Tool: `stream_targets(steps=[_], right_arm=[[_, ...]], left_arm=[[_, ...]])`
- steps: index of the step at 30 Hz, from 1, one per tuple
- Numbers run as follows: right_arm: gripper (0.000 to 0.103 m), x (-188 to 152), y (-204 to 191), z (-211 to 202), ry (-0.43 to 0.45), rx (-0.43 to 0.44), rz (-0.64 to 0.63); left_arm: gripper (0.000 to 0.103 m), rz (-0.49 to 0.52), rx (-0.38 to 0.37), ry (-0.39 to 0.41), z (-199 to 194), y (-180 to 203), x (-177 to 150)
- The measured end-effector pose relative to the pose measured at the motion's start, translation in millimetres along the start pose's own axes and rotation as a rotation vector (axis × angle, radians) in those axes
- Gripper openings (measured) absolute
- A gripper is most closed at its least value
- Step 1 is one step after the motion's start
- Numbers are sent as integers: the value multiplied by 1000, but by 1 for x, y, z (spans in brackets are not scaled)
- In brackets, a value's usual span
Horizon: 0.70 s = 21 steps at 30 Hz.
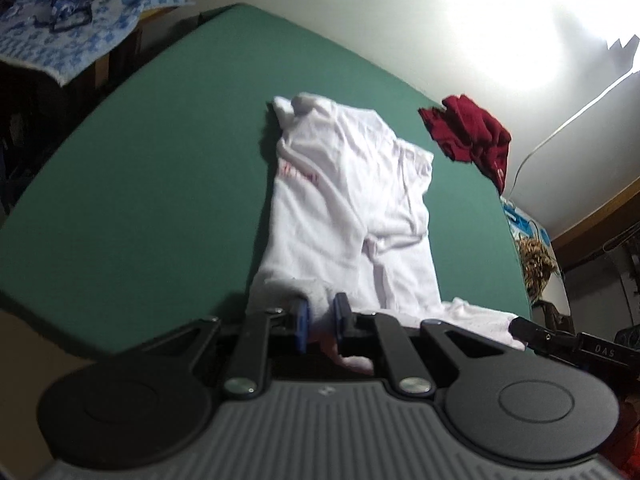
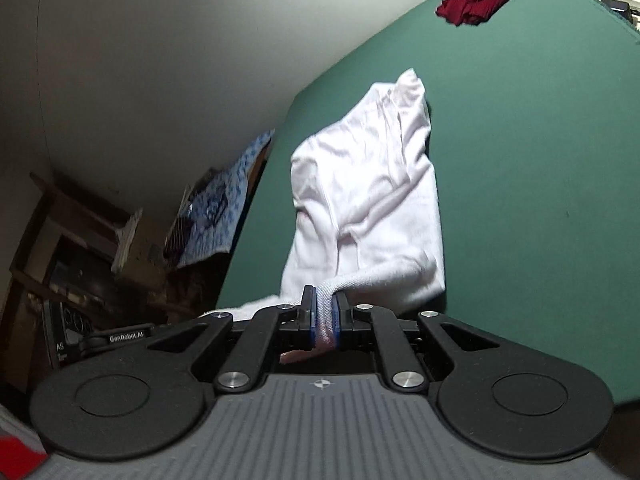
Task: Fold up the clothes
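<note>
A white shirt (image 1: 348,208) lies rumpled near the middle of the green table (image 1: 152,184), running from twelve o'clock down to six o'clock in your left wrist view, with faint red lettering near its upper left. Its near hem is lifted off the surface. Your left gripper (image 1: 320,318) is pinched on a fold of that hem between its blue pads. Your right gripper (image 2: 325,312) is likewise clamped on a thick band of the white shirt (image 2: 368,200), jaws narrow with cloth filling the gap. A dark red garment (image 1: 472,136) sits bunched at the table's far edge, at two o'clock, well apart from the shirt. Beyond the table at ten o'clock lies a blue patterned cloth (image 1: 68,28).
</note>
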State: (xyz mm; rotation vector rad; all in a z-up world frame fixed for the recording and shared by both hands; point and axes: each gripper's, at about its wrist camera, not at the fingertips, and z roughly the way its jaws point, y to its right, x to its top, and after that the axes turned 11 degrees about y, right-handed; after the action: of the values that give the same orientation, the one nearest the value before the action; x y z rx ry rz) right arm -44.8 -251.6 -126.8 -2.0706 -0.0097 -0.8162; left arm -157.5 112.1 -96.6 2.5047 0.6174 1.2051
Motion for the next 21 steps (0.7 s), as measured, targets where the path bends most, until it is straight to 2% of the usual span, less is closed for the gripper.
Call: stream_targets(steps=[3,7,11,13,15,17,18,19,20,21], right_arm=[[8,17,-2,22,85,-14,4],[8,30,9,53,141,-79,14],[8,36,24,81,163,-128,9],[19,34,32,92,156,-176,2],[30,33,39,102,151,-220,-3],[30,32,38,91,174,-207,-29],[30,32,35,84,188,-194,-54],[38,31,31,76,202,-185,-91],[42,26,22,68,209,-195,-180],[50,20,16,64,209,-219,-262]], left_arm=[[8,47,15,56,25,9,24],[7,98,12,75,73,10,50],[9,123,41,21,125,3,56],[10,115,23,-10,144,-7,55],[15,109,-9,-28,152,-19,54],[17,116,-51,-34,144,-25,56],[31,134,-70,-27,136,-27,57],[41,173,-76,-11,125,-27,58],[58,222,-77,6,115,-27,55],[66,273,-76,21,106,-27,51]])
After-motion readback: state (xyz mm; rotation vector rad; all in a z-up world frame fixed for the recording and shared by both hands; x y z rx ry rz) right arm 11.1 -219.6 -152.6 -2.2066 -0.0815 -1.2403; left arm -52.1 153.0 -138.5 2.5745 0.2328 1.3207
